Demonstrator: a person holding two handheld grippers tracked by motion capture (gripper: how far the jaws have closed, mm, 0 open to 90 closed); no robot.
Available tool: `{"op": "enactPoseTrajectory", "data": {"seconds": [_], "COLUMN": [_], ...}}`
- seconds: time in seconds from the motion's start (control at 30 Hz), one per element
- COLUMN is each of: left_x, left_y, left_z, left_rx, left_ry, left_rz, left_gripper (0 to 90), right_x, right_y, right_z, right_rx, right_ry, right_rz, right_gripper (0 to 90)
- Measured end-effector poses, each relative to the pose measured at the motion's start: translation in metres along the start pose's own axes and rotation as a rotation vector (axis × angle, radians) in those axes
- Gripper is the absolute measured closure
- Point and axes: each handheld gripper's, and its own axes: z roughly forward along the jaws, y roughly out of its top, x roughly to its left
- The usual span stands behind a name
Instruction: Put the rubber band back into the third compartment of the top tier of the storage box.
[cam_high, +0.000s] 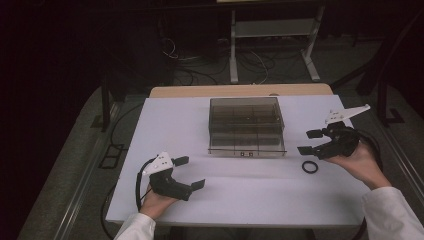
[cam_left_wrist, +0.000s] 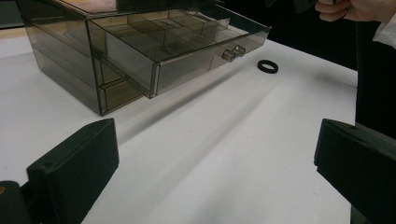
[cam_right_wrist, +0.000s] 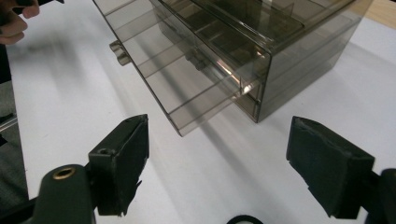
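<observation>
Hovering near the table's right edge, right gripper (cam_high: 311, 142) has jaws spread, nothing between them, pointed left toward the box. In the right gripper view both black pads stand wide apart over bare white top, empty. Ring (cam_high: 309, 167) lies flat on the table just in front of and below that gripper, near the right edge, apart from the pads; its top peeks in at the bottom edge of the right gripper view (cam_right_wrist: 243, 219). In the left gripper view the ring (cam_left_wrist: 267, 66) sits just beyond the drawer's front corner, not touching it.

Left gripper (cam_high: 192, 172) sits near the front left corner, held low over the table, jaws spread, empty; pads wide apart in its own view too.

Box (cam_high: 246, 126), smoky clear plastic, stands at the table's middle toward the far edge. Its upper drawer (cam_left_wrist: 177, 51) is pulled out part way, dividers visible inside, small handle on the front. Compartments look empty as far as can be told.

Table (cam_high: 250, 200) white, wooden strip along the far edge.
</observation>
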Motion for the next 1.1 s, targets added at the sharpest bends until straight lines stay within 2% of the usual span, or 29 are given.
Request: {"op": "enactPoseTrajectory", "data": {"seconds": [0.5, 1.1], "left_x": [0.0, 0.0], "left_y": [0.0, 0.0], "left_z": [0.0, 0.0], "left_rx": [0.0, 0.0], "left_ry": [0.001, 0.001], "left_rz": [-0.001, -0.001], "left_gripper": [0.0, 0.0], "right_x": [-0.013, -0.022], "right_y": [-0.02, -0.037], "right_z": [0.003, 0.016], "right_rx": [0.006, 0.052], "right_ry": [-0.014, -0.01], "right_rz": [0.053, 0.098], "right_gripper": [20.5, 20.6]}}
